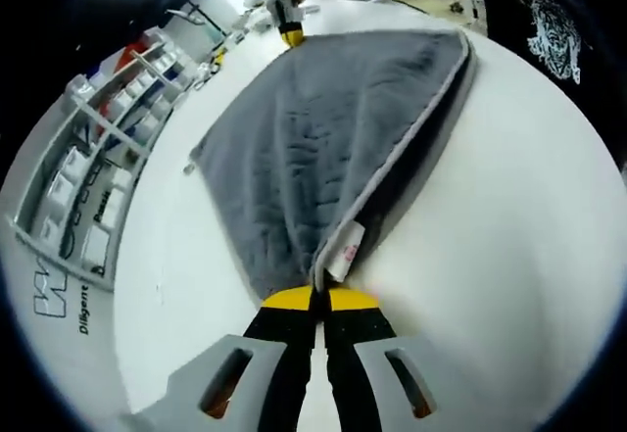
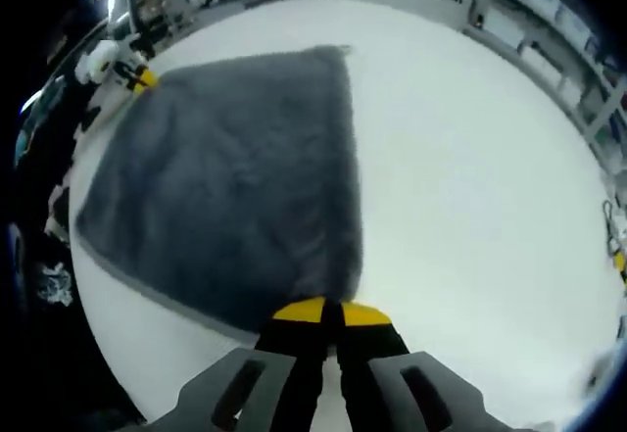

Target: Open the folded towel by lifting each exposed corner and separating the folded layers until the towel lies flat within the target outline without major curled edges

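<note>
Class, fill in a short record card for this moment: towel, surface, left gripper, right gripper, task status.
towel: grey towel, still folded, layered edge and white tag visible
surface: white table
left gripper: left gripper shut on a towel corner by the tag
right gripper: right gripper shut on another towel corner
task status: not yet unfolded flat
</note>
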Motion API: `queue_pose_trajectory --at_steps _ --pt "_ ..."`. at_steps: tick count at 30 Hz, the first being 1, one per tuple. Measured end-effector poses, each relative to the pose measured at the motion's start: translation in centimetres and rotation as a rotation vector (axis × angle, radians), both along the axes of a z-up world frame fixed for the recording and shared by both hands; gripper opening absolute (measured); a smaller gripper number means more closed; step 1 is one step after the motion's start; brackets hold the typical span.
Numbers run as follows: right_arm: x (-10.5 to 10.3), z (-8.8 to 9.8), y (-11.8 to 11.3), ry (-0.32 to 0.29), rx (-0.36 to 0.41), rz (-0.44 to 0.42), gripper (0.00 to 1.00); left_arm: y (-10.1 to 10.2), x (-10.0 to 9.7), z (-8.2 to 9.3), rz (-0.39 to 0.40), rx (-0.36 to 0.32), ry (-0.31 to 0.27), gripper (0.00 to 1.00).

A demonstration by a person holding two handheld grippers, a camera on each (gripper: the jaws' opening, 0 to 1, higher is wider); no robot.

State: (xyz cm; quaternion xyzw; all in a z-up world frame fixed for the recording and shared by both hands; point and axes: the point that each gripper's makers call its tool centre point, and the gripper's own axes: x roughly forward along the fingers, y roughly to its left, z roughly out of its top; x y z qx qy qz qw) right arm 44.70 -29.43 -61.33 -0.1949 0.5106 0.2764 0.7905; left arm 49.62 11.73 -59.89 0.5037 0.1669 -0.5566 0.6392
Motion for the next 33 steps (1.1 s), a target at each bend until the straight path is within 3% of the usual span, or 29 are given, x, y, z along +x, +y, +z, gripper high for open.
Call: queue_pose_trajectory --at_steps 4,8,12,18,27,33 --pt "-1.3 0.1 -0.2 0.008 -0.028 0.014 0.0 -0.3 1.3 -0.1 -0.018 0.054 0.004 0.0" --pt "-2.1 0.2 -0.6 0.006 0.021 -0.03 0.0 -0.6 2.5 -0.1 -0.043 0.078 0.012 0.0" --pt "-2.2 0.3 -1.0 -0.019 0.062 -0.091 0.0 -0.9 4.0 -0.1 -0.109 0.113 -0.073 0.0" --pt "-3.7 0.6 -0.5 -0.021 0.061 -0.094 0.0 -1.7 6.1 -0.1 -0.118 0.117 -0.092 0.01" --pt "-6.3 0.7 0.6 -0.02 0.063 -0.101 0.0 -2.0 6.4 -0.1 -0.145 0.127 -0.096 0.01" --pt "-9.3 0.7 3.1 0.0 0.08 -0.066 0.0 -1.1 6.4 -0.1 -0.147 0.124 -0.099 0.01"
